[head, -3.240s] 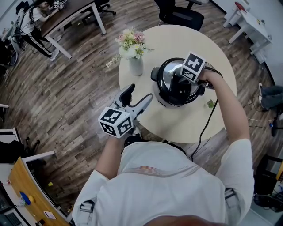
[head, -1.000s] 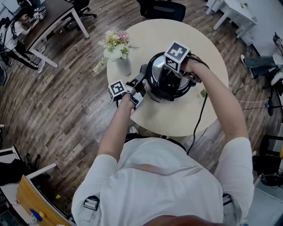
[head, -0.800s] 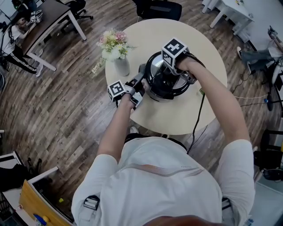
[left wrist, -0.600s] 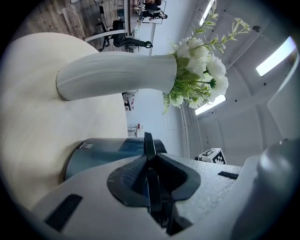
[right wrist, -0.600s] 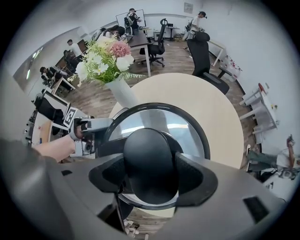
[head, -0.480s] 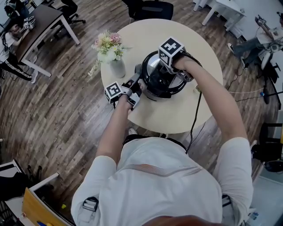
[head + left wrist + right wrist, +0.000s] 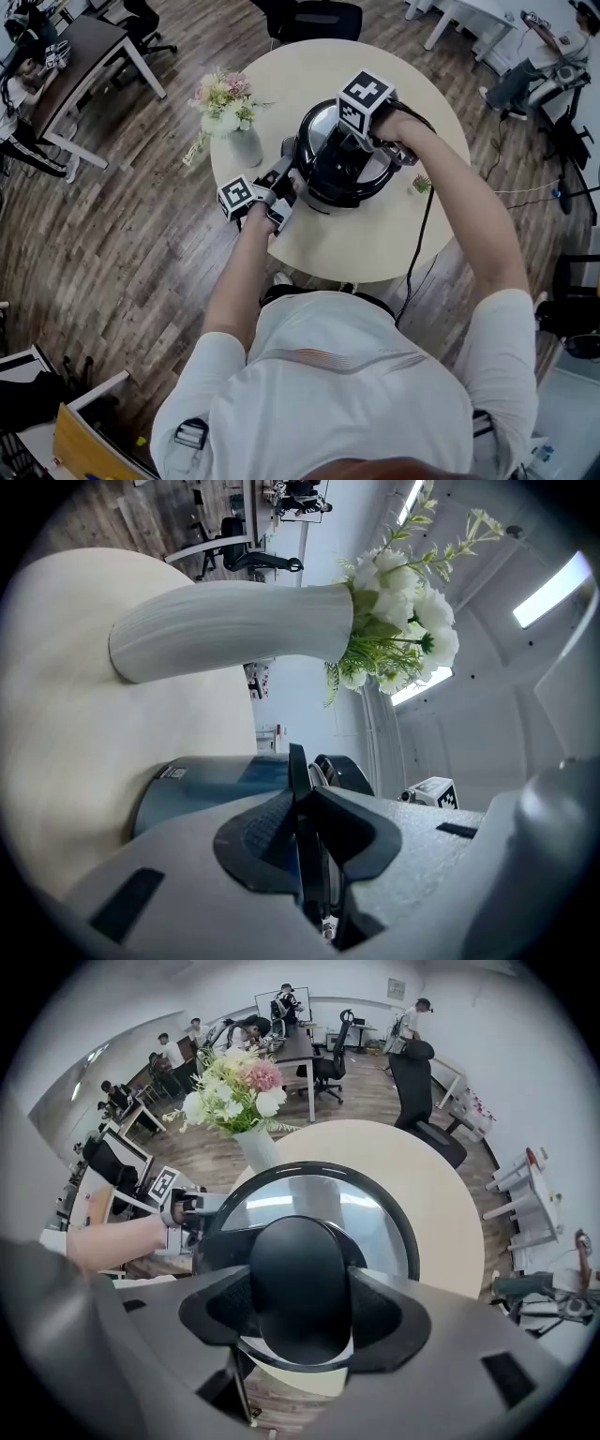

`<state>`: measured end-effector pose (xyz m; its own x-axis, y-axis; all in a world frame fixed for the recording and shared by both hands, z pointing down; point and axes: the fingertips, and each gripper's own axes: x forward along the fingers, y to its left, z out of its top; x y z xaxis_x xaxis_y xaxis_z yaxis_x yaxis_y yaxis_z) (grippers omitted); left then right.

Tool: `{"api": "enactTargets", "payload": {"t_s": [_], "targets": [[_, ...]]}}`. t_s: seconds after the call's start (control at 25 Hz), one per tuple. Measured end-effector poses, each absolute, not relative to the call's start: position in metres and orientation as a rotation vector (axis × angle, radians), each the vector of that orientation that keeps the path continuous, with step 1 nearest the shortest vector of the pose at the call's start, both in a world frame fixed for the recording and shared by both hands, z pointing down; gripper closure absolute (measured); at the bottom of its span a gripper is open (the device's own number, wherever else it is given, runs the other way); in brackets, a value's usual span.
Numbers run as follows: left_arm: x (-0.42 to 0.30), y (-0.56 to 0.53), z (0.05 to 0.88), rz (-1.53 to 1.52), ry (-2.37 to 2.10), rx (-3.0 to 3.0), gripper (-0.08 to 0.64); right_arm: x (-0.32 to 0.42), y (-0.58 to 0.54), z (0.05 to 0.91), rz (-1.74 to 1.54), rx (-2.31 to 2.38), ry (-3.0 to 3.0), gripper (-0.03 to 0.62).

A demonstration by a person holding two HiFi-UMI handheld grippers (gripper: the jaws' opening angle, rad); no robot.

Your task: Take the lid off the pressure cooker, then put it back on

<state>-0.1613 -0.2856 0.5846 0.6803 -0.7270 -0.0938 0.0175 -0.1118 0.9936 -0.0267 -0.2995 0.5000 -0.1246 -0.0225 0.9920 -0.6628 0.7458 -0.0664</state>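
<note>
Wood-plank flooring [image 7: 112,216] runs under an office with a desk [image 7: 89,47] and a black chair [image 7: 314,19] at the edges. At its middle stands a round, pale table [image 7: 375,244]. The pressure cooker [image 7: 319,192] sits on the table with a black cable [image 7: 422,244] trailing off the near edge. Its lid [image 7: 375,1213], glass with a dark rim, sits on the pot. Just beside the cooker a white ribbed vase [image 7: 244,148] holds pink and white flowers [image 7: 220,94]. A small green item [image 7: 419,185] lies near the cable.

The right gripper [image 7: 302,1321] points down onto the lid. Its jaws have just been closing, and their pads now press on both sides of the black knob [image 7: 298,1260] at the lid's centre. The left gripper [image 7: 305,827] lies level at the cooker's side, towards the vase. Its jaws are nearly together, clamped on the thin dark side handle [image 7: 297,771], which shows edge-on between the pads.

Each gripper carries a cube with black-and-white square markers, the left cube [image 7: 236,199] and the right cube [image 7: 365,98]. They show patterns only, no words. A small label [image 7: 172,772] sits on the cooker's wall, its print too small to read. No brand name can be made out.
</note>
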Motion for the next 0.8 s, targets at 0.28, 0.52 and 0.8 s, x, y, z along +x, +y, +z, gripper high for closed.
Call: {"api": "enactTargets", "payload": {"t_s": [0.28,0.52,0.8], "targets": [[-0.161,-0.285,0.583,-0.671,-0.615,1.586,0.494,-0.008,-0.293,0.452,0.552,0.535,-1.679,0.296],[-0.162,-0.285,0.582,-0.664,-0.641,1.582,0.492,0.029,-0.275,0.416,0.548,0.547,-1.698,0.298],[-0.162,-0.289,0.586,-0.606,-0.743,1.633,0.453,0.091,-0.252,0.413,0.513,0.591,-1.679,0.298]]}}
